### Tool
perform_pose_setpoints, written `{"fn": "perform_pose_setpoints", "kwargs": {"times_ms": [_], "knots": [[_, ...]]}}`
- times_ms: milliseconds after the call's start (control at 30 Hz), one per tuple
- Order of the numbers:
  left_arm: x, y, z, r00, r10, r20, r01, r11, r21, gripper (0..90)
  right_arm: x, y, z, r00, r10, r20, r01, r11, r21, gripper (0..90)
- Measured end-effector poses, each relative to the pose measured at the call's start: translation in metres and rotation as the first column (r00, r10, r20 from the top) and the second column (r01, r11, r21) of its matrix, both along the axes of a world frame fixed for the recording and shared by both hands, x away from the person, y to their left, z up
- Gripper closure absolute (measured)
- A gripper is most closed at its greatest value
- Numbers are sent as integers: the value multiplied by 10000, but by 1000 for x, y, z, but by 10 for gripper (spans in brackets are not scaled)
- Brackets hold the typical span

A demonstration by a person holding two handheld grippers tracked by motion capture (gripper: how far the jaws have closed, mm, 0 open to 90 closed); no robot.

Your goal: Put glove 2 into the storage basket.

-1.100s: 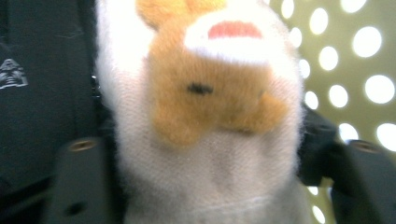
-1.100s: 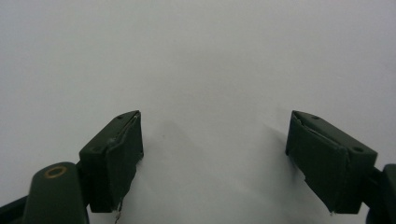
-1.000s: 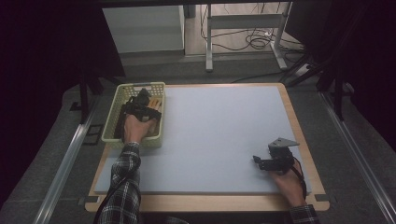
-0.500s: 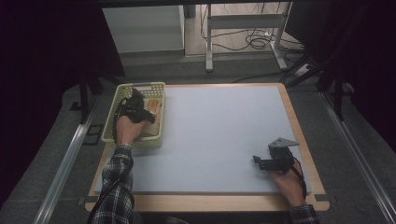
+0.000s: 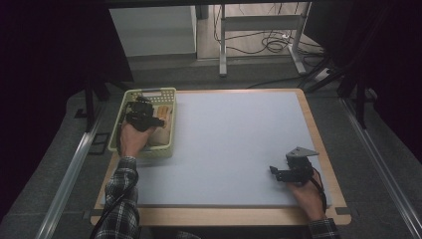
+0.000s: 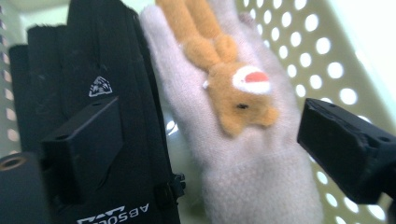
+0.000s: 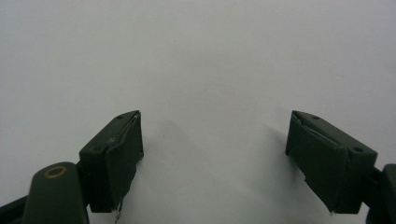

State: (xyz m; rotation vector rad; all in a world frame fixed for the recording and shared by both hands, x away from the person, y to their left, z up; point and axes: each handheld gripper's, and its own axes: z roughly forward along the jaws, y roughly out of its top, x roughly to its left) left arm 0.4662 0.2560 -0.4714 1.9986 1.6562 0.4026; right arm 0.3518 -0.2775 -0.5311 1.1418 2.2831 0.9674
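**Left gripper spread over a glove in the basket**

The basket (image 5: 170, 127) sits at the mat's (image 5: 234, 144) far left corner. Inside it the left gripper (image 6: 210, 140) is down among the contents, jaws wide apart, astride a pale knit glove (image 6: 243, 163) with a brown plush animal (image 6: 229, 84) on it; nothing is pinched. A black glove (image 6: 98, 79) lies just beside the pale one. Well away from the basket, at the mat's near right, the right gripper (image 7: 215, 158) rests over bare mat, jaws wide and empty.
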Motion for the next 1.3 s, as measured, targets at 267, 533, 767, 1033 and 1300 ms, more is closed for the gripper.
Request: {"fn": "perform_pose_setpoints", "kwargs": {"times_ms": [267,533,767,1033,1300], "knots": [[-29,-6,16,9876,-1019,1191,1016,9948,84,14,0,0,0,10000,-1,-1,1,10000,-16,183],[-61,-17,28,9614,-1822,2059,1908,9814,-223,5,0,0,0,10000,-6,-24,6,10000,-33,183],[-100,-46,27,9076,-3076,2856,3307,9431,-350,5,0,0,0,10000,15,4,-15,10000,-41,183],[-143,-90,2,8350,-4433,3259,4727,8811,-124,0,0,0,0,10000,5,17,-5,10000,-51,182],[-167,-111,-31,8014,-4942,3368,5271,8497,-75,0,0,0,0,10000,-8,28,8,10000,-58,180]]}}
